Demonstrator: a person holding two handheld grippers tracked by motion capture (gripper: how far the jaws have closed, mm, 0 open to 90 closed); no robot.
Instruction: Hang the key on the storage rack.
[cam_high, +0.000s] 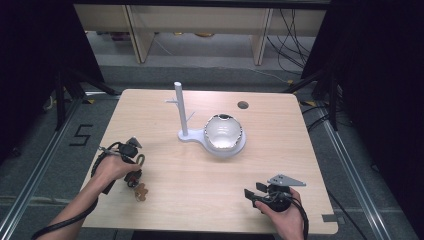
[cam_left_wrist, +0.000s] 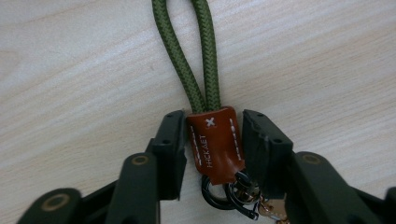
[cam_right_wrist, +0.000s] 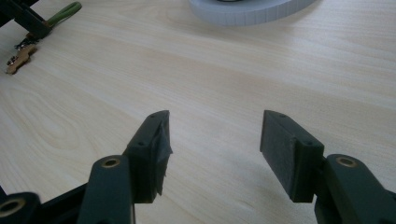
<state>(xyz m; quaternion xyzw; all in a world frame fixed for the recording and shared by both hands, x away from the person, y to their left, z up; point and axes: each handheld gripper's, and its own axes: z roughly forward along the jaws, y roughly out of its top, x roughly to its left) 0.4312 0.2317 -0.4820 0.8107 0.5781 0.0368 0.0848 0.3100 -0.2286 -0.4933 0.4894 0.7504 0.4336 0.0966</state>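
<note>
A keychain lies on the table: a green cord loop (cam_left_wrist: 187, 51), a brown leather tab (cam_left_wrist: 215, 142), metal rings (cam_left_wrist: 233, 193) and a wooden charm (cam_high: 141, 192). My left gripper (cam_left_wrist: 212, 122) is shut on the leather tab, one jaw pressed against each side. In the high view this gripper (cam_high: 135, 175) is low at the table's front left. My right gripper (cam_right_wrist: 215, 128) stands open over bare wood, nothing between its pads; it is near the front right edge (cam_high: 251, 195). From the right gripper view, the keychain (cam_right_wrist: 21, 55) lies far left.
A white stand (cam_high: 180, 107) with a thin post and small pegs rises mid-table. Its round base (cam_high: 235, 150) carries a shiny bowl (cam_high: 223, 131). A round hole (cam_high: 243, 105) sits in the tabletop at the back. Wooden shelving and cables stand beyond the table.
</note>
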